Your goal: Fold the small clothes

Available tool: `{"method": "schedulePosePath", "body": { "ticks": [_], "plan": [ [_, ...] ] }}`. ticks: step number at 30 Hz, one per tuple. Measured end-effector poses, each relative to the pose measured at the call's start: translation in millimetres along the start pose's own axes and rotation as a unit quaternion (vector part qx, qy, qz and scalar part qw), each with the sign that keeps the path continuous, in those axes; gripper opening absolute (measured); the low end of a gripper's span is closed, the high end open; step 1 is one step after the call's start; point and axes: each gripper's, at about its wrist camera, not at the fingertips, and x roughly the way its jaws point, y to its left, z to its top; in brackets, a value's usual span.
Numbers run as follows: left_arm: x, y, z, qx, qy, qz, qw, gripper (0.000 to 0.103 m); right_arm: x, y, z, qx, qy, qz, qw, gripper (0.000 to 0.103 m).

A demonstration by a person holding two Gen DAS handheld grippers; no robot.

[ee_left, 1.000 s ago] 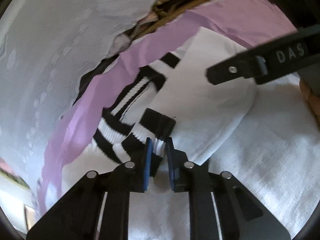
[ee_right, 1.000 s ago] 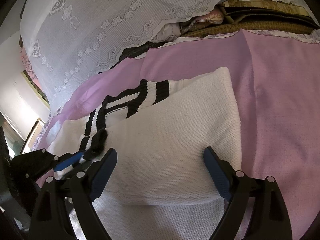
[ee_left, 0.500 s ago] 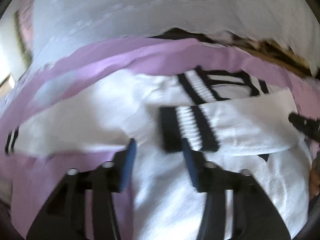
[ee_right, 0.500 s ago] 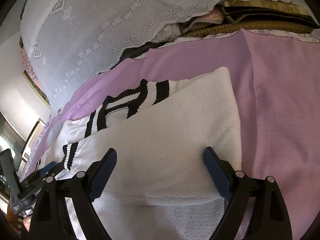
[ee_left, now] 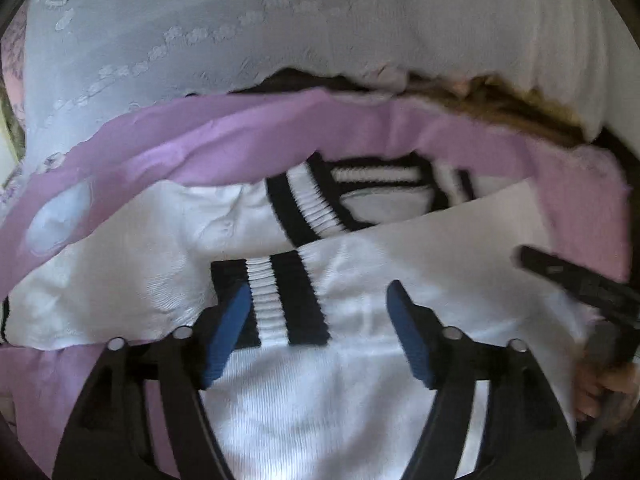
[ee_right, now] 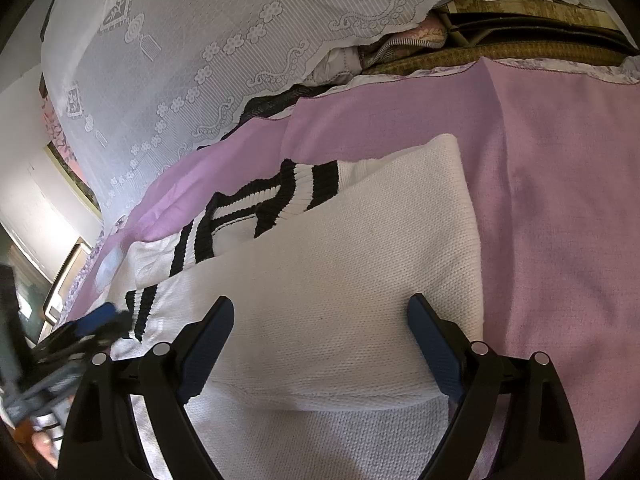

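A white knit sweater (ee_left: 360,412) with black-and-white striped trim lies on the pink sheet (ee_left: 248,140). One sleeve is folded across its body (ee_right: 340,264). That sleeve's striped cuff (ee_left: 280,300) rests flat on the sweater, between the pads of my left gripper (ee_left: 320,320). The left jaws are opening and the pads do not press the cuff. The striped collar (ee_right: 280,196) shows beyond the folded sleeve. My right gripper (ee_right: 322,340) hovers open over the folded sleeve with nothing gripped. Its black finger (ee_left: 576,284) enters the left wrist view from the right. The left gripper (ee_right: 92,328) shows blurred at the lower left of the right wrist view.
A white lace cloth (ee_right: 200,40) hangs over a pile behind the sheet. Dark and brown woven items (ee_right: 520,44) lie at the back right. A hand (ee_left: 604,384) holds the right gripper. Framed pictures (ee_right: 68,272) stand at the far left.
My left gripper has let go of the striped cuff, spread its jaws, rolled level and drawn back. The cuff now lies flat on the sweater. The right gripper has not moved.
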Motion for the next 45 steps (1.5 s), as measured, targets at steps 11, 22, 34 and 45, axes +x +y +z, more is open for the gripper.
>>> {"method": "schedulePosePath", "body": {
  "ticks": [11, 22, 34, 45],
  "plan": [
    [-15, 56, -16, -0.104, 0.008, -0.033, 0.994, 0.088, -6, 7, -1, -0.015, -0.01, -0.051, 0.999, 0.089],
    [-59, 229, -65, -0.263, 0.026, 0.077, 0.9613, 0.088, 4, 13, -6, -0.041, 0.013, -0.063, 0.997, 0.1],
    [-51, 325, -100, -0.466, -0.016, 0.049, 0.8834, 0.088, -10, 4, -9, 0.002, -0.023, -0.019, 1.0, 0.099],
    [-27, 370, -102, -0.521, -0.032, 0.05, 0.8515, 0.027, -10, 2, -10, 0.009, -0.026, -0.012, 1.0, 0.099]
  ]
}}
